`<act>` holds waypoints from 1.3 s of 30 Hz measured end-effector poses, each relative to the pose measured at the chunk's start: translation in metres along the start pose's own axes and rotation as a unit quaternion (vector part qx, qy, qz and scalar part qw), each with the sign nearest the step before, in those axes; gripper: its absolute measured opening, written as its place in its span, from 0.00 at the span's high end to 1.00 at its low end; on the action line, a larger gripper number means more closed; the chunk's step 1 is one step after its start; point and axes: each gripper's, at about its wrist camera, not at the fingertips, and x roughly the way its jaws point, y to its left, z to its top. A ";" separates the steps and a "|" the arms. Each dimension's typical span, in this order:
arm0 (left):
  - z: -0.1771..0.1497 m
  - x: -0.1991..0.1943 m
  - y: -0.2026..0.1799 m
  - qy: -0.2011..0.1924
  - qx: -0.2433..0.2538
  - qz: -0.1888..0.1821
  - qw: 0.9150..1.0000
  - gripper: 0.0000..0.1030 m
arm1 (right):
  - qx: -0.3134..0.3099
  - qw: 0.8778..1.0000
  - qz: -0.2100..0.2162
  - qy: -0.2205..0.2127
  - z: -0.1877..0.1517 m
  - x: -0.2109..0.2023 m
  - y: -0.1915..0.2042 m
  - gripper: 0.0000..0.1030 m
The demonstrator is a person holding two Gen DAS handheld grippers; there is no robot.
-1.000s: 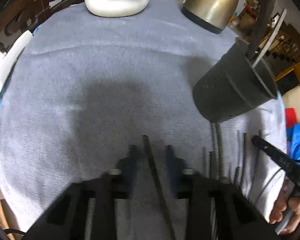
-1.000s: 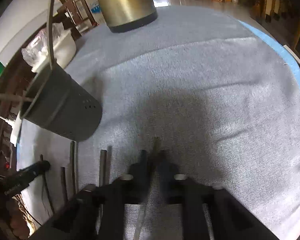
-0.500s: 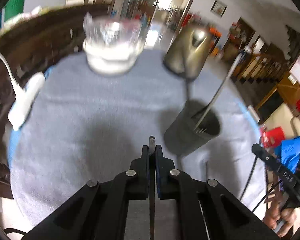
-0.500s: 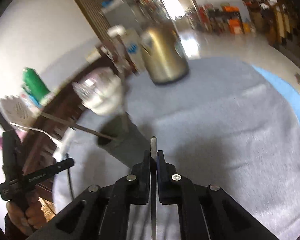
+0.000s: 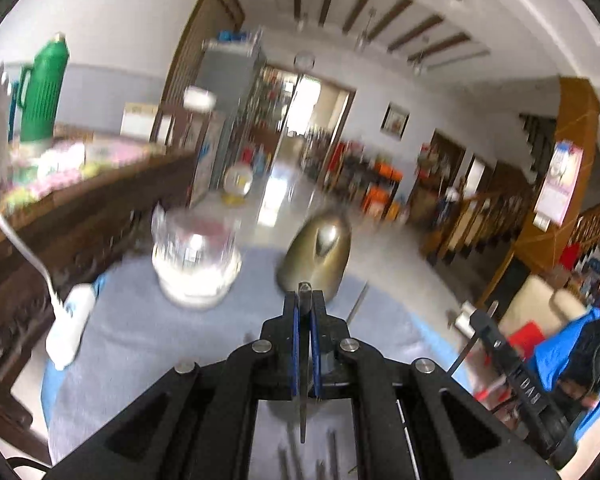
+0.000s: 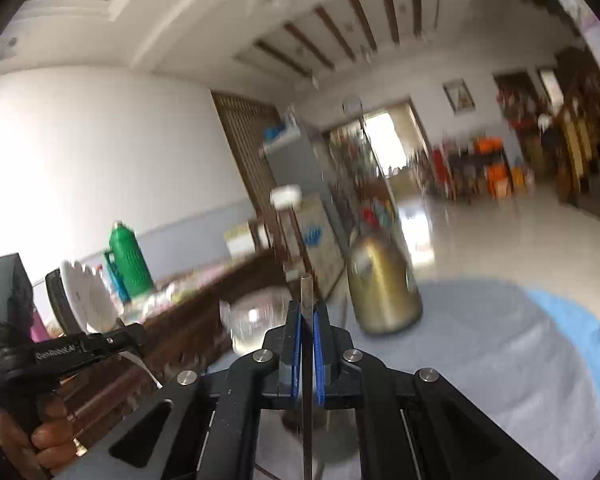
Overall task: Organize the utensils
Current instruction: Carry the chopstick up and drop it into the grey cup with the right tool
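Each gripper had its fingers clamped on one thin metal chopstick: the left gripper on the left chopstick, the right gripper on the right chopstick. Both sticks were raised above the grey-clothed worktop, probably for dropping upright into a holder. Only the left view showed more chopsticks lying below; the right view showed the person's hand on the other handle.

white walls, glossy tiled floor
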 end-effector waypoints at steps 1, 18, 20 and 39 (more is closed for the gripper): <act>0.008 -0.003 -0.004 -0.020 0.004 0.000 1.000 0.95 | -0.008 1.000 -0.001 -0.018 0.006 0.001 0.007 0.94; 0.026 0.072 -0.014 -0.062 -0.001 0.051 0.997 0.95 | -0.081 0.992 -0.067 -0.076 0.009 0.088 0.062 0.94; 0.017 0.084 -0.011 -0.047 0.000 0.058 0.997 0.95 | -0.084 0.992 -0.071 -0.065 0.003 0.096 0.059 0.94; -0.006 0.036 -0.017 -0.012 0.067 0.082 0.994 0.54 | 0.060 0.997 -0.015 0.038 -0.018 0.041 -0.016 0.57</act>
